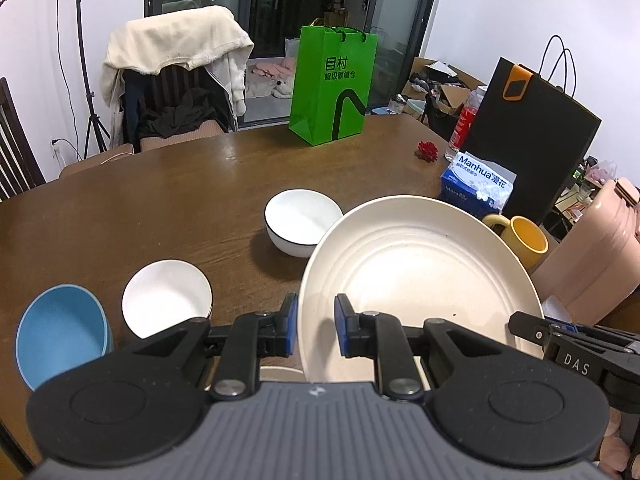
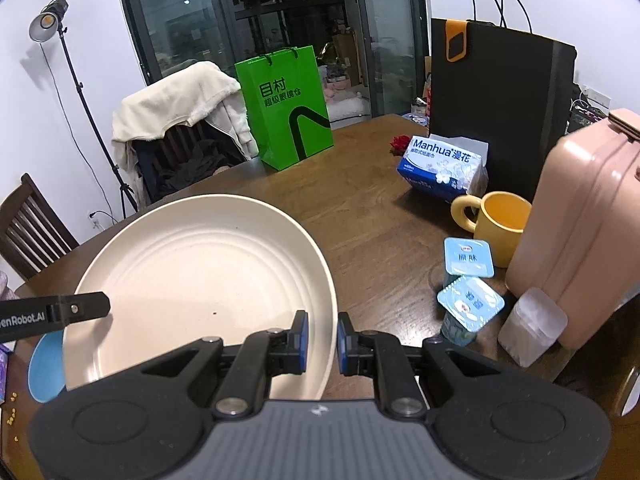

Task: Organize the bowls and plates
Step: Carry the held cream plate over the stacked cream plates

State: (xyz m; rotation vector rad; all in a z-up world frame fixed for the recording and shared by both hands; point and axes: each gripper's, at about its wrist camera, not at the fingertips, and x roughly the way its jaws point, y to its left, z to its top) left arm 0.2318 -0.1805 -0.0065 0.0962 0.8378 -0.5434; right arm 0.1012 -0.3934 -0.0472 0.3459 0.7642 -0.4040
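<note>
Presently, left gripper [image 1: 316, 326] jaws narrow, clamped on near-left rim of cream plate [image 1: 420, 280]; right gripper [image 2: 322, 342] jaws likewise on its right rim. Plate held tilted above worktop [image 1: 160, 200]. Beyond, w/ gaps: black-rimmed white bowl [image 1: 302, 220], plain white bowl [image 1: 166, 298], blue bowl [image 1: 60, 334] at left. Yellow mug [image 2: 498, 226] to right.

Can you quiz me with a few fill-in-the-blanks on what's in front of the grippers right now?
1. Both grippers grip the rim of one cream ____.
2. The bowl at the far left of the left wrist view is ____.
3. The tall paper bag at the far side of the table is ____.
4. The mug beside the pink jug is ____.

Missing words: plate; blue; green; yellow
</note>
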